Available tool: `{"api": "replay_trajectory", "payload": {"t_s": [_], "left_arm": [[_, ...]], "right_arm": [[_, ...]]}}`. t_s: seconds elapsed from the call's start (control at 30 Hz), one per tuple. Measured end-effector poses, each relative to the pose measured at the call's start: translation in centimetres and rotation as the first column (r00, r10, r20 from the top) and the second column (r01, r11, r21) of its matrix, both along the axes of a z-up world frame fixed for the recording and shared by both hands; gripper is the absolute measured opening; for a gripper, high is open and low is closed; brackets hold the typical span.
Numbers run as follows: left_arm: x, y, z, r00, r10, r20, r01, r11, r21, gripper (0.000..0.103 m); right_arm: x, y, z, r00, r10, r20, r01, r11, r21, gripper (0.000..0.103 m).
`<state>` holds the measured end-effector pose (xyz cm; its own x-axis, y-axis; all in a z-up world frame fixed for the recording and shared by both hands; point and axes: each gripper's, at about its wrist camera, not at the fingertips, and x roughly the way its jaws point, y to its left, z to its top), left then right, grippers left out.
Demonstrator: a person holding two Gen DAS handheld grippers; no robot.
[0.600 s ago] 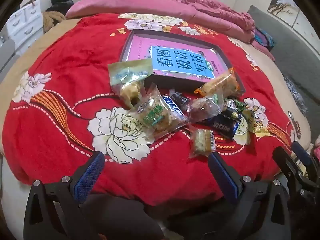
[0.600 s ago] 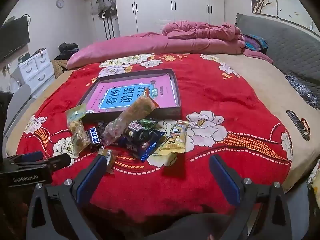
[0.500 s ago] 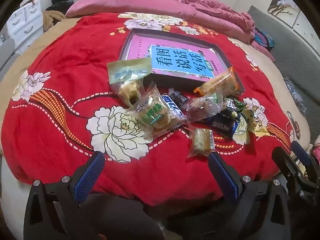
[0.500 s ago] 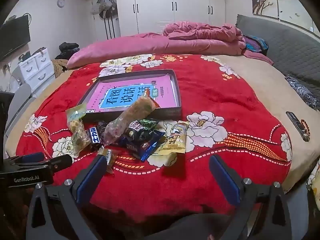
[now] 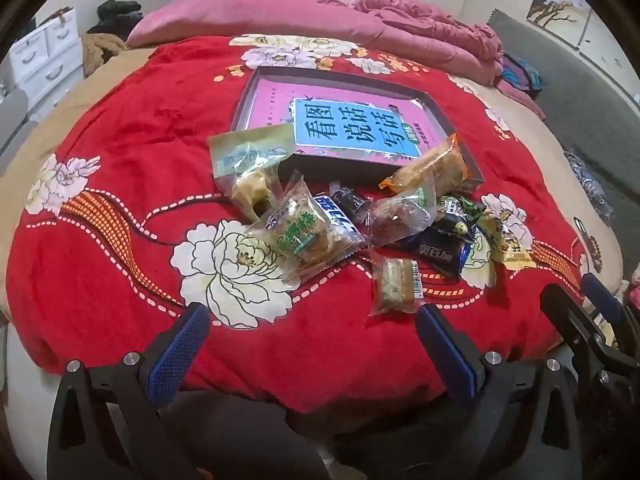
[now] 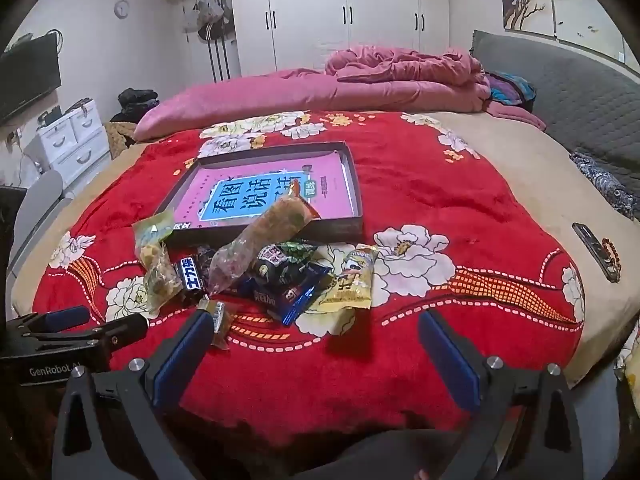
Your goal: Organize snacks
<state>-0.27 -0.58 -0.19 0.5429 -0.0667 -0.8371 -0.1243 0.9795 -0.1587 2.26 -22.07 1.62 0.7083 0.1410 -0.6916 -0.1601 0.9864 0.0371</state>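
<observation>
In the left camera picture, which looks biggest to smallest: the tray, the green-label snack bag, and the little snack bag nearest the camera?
1. Tray
2. Green-label snack bag
3. Little snack bag
The little one looks smallest despite being nearest.

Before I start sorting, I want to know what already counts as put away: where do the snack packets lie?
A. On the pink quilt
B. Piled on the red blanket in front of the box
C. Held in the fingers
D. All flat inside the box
B: the snack packets lie heaped on the red blanket by the near edge of the box; two lean on its rim.
</observation>
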Motion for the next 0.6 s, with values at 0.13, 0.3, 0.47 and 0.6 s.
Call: {"api": "replay_trajectory", "payload": {"t_s": [0.13, 0.3, 0.47, 0.6], "left_arm": [[-0.09, -0.17, 0.09, 1.000, -0.005, 0.006, 0.005, 1.000, 0.006, 0.102], [-0.17, -0.33, 0.18, 1.000, -0.007, 0.011, 0.007, 1.000, 0.017, 0.102], [-0.17, -0.48, 0.24, 1.000, -0.011, 0.013, 0.011, 1.000, 0.026, 0.102], [-0.18, -0.53, 0.26, 1.000, -0.013, 0.015, 0.013, 0.999, 0.030, 0.102]], "right_arm": [[0.00, 0.03, 0.05, 1.000, 0.000, 0.008, 0.000, 1.000, 0.000, 0.103], [0.01, -0.12, 0.10, 1.000, -0.006, 0.006, 0.006, 1.000, 0.001, 0.103], [0.04, -0.17, 0.13, 1.000, -0.006, 0.007, 0.006, 1.000, 0.004, 0.103], [0.03, -0.17, 0.13, 1.000, -0.007, 0.007, 0.007, 1.000, 0.005, 0.103]]}}
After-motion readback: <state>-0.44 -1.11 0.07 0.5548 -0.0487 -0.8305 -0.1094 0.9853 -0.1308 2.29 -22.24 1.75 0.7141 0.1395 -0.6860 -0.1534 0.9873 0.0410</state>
